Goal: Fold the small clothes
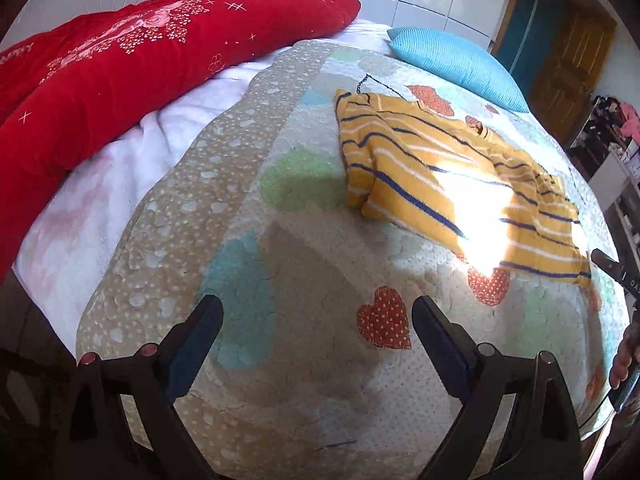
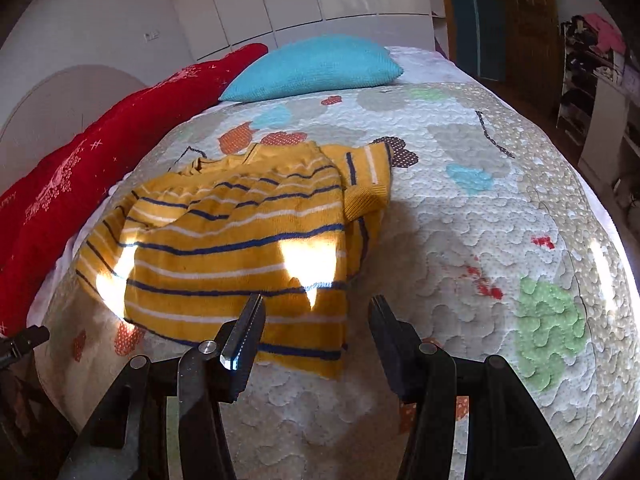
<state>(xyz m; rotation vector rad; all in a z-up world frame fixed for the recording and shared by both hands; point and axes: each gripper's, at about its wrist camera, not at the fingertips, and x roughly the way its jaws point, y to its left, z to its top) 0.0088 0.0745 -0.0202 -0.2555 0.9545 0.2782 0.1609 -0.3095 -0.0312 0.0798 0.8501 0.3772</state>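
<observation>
The sweater (image 2: pixel 240 248) lay on the bed's quilt (image 2: pixel 480 240), partly folded: one sleeve (image 2: pixel 366 184) was turned in over the body, the hem nearest the right wrist camera. The left hand-held gripper (image 1: pixel 316 320) hung over bare quilt, well apart from the sweater, its jaws wide apart and empty. The right hand-held gripper (image 2: pixel 316 312) hovered just above the sweater's near corner, jaws about half open with nothing pinched between them.

The fold seemed to be midway. The next move would probably call for each gripper to take a hem corner and carry it up toward the collar, or to bring in the other side first.

A blue pillow (image 2: pixel 316 68) and a red blanket (image 1: pixel 120 80) sat beyond the sweater, clear of the work. Bright sun patches washed out part of the knit, hiding its edges there.
</observation>
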